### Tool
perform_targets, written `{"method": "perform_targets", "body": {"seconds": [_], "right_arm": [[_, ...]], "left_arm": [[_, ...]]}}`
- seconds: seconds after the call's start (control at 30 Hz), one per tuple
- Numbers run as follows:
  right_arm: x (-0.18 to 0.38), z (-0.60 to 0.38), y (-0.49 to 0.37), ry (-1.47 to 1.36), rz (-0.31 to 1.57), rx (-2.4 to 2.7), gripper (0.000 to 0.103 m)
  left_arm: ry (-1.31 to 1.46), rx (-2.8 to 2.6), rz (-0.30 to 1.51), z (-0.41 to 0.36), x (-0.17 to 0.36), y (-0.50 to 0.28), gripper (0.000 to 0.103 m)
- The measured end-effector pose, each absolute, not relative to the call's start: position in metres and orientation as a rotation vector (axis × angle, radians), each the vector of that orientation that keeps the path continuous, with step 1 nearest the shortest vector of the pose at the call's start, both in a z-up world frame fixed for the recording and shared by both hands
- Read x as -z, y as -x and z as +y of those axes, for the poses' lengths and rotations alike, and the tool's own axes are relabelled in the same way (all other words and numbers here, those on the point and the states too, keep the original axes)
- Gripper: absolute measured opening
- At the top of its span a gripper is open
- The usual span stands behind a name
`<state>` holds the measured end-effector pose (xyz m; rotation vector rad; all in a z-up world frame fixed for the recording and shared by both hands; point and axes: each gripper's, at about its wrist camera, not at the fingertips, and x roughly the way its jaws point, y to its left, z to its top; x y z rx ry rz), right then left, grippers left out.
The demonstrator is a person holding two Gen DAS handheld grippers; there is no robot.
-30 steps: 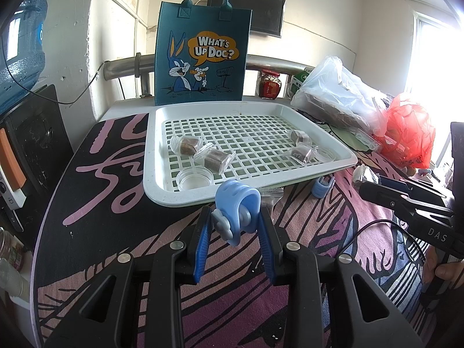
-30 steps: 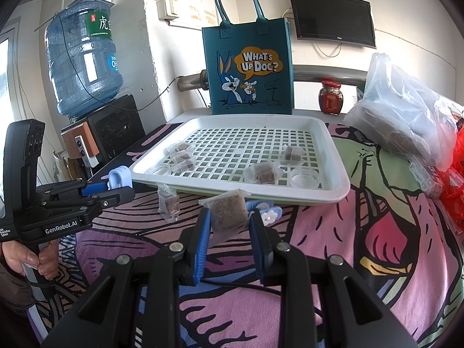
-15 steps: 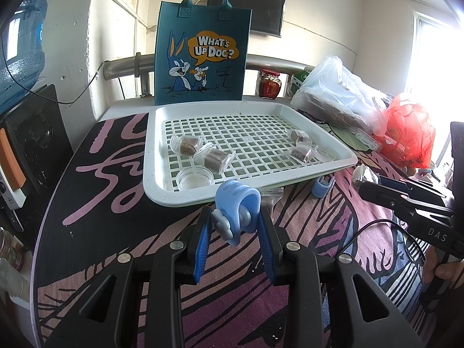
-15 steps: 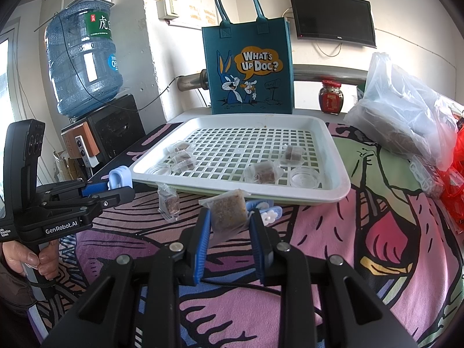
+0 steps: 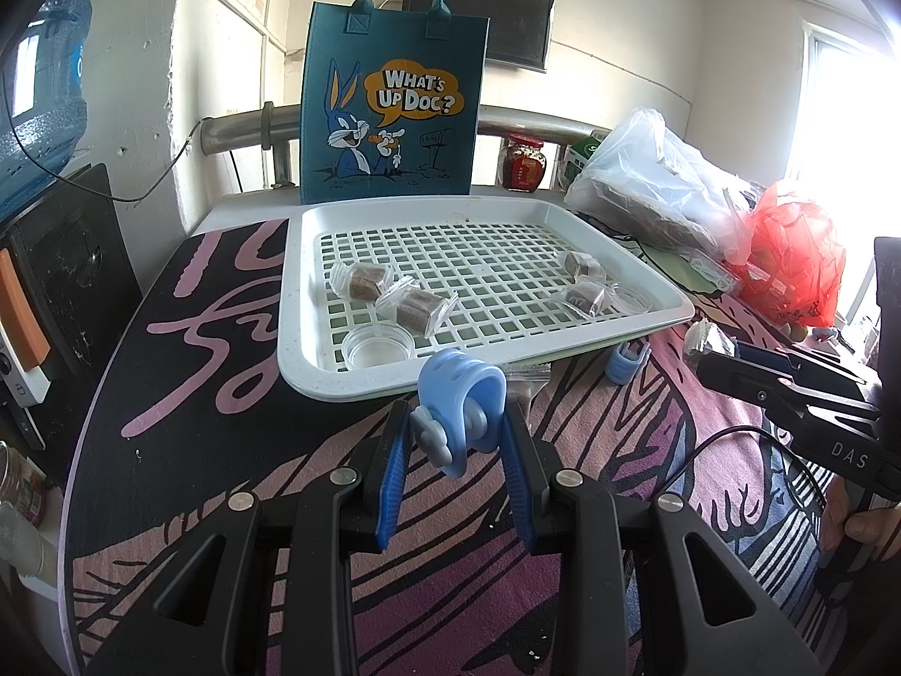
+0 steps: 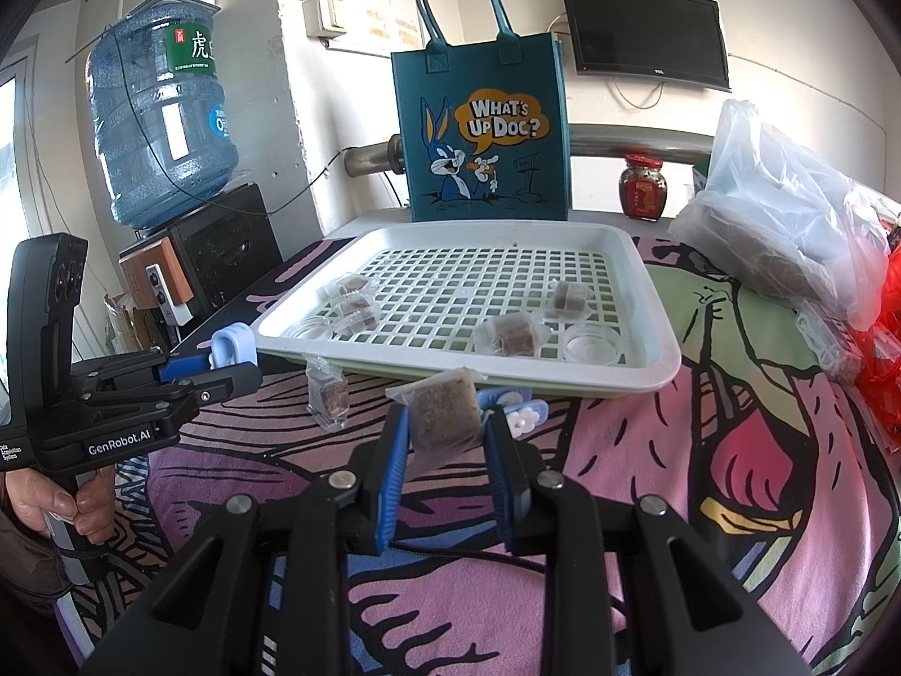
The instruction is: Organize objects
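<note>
My left gripper (image 5: 455, 428) is shut on a light blue plastic clip (image 5: 459, 405), held just in front of the white grid tray (image 5: 315, 377). My right gripper (image 6: 445, 428) is shut on a clear packet of brown granules (image 6: 445, 411), held above the cloth short of the tray's near rim (image 6: 507, 380). In the tray lie several wrapped brown sweets (image 5: 414, 304) and two clear round lids (image 5: 376, 345). Another wrapped sweet (image 6: 328, 397) and a second blue clip (image 6: 515, 403) lie on the cloth in front of the tray.
A blue cartoon tote bag (image 6: 484, 129) stands behind the tray. Clear and red plastic bags (image 5: 664, 191) pile up at the right, beside a red jar (image 6: 643, 187). A water bottle on a dispenser (image 6: 160, 129) stands left of the table.
</note>
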<state>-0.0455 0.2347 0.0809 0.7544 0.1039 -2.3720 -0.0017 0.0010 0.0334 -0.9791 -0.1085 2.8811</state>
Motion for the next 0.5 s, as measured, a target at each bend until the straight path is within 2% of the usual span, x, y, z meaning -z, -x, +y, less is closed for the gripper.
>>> {"method": "perform_targets", "body": {"seconds": [0.5], "right_arm": [[-0.0808,0.2353,0.0458,-0.756,0.101,2.370,0.026]], "left_arm": [[0.979,-2.881,-0.109,0.0007,-0.0328,0.0023,0.030]]}}
